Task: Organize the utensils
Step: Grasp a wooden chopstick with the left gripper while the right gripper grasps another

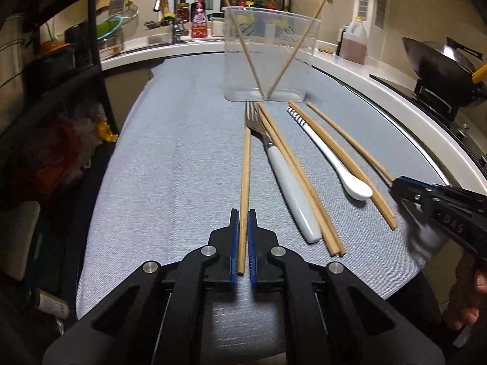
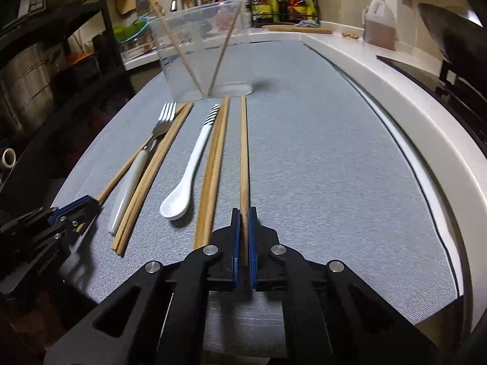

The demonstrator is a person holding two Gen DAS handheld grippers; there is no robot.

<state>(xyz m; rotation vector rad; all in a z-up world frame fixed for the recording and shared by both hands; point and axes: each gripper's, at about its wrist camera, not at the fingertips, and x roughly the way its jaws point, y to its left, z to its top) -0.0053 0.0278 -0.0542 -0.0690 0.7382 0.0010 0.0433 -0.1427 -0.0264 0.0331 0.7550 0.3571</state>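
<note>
Left hand-held gripper (image 1: 243, 216) is clamped on a chopstick (image 1: 244, 182) lying on the desk (image 1: 170, 167), left of the fork (image 1: 274, 158). Right hand-held gripper (image 2: 243, 214) grips another chopstick (image 2: 243, 152), right of the spoon (image 2: 188, 170).

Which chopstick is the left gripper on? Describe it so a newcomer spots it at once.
Start at the clear plastic container at the far end of the grey mat. In the row of utensils before it, take the leftmost piece: a single wooden chopstick lying left of the white-handled fork. Unlike the others, its near end sits between the left gripper's blue fingers.
</note>
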